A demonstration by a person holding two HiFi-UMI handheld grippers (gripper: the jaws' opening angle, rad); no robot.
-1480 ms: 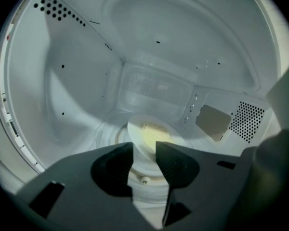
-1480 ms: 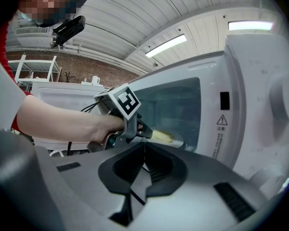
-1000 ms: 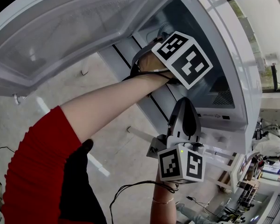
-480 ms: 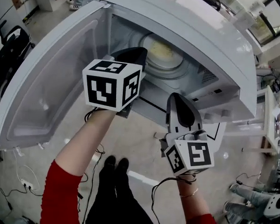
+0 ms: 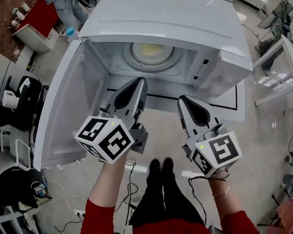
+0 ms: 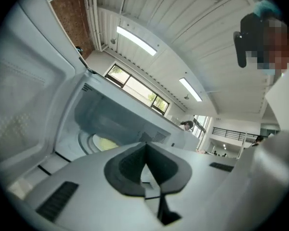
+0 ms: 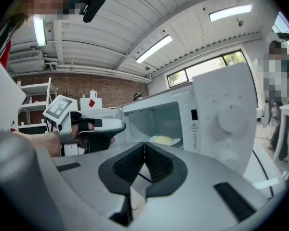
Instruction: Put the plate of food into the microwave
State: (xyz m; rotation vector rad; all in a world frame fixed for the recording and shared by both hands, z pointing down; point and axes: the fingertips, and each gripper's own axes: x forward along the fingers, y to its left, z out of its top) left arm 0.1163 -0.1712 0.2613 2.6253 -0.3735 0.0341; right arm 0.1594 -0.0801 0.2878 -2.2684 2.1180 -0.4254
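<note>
The white microwave (image 5: 185, 28) stands with its door (image 5: 63, 111) swung open to the left. Inside on the turntable lies the plate of yellow food (image 5: 151, 52), also seen as a plate (image 7: 164, 140) in the right gripper view and a plate (image 6: 103, 142) in the left gripper view. My left gripper (image 5: 136, 84) hovers in front of the opening, shut with nothing between its jaws. My right gripper (image 5: 184, 101) hangs beside it, a little to the right, also shut and empty. Both are outside the cavity.
The control panel with a round knob (image 7: 229, 117) is on the microwave's right side. A white table (image 5: 283, 62) stands to the right, shelving and bags (image 5: 19, 101) to the left. Cables lie on the floor near the person's feet (image 5: 161, 167).
The left gripper has drawn back out of the microwave cavity and shut. The head view has swung so the whole microwave with the plate inside shows. The right gripper stays shut in front.
</note>
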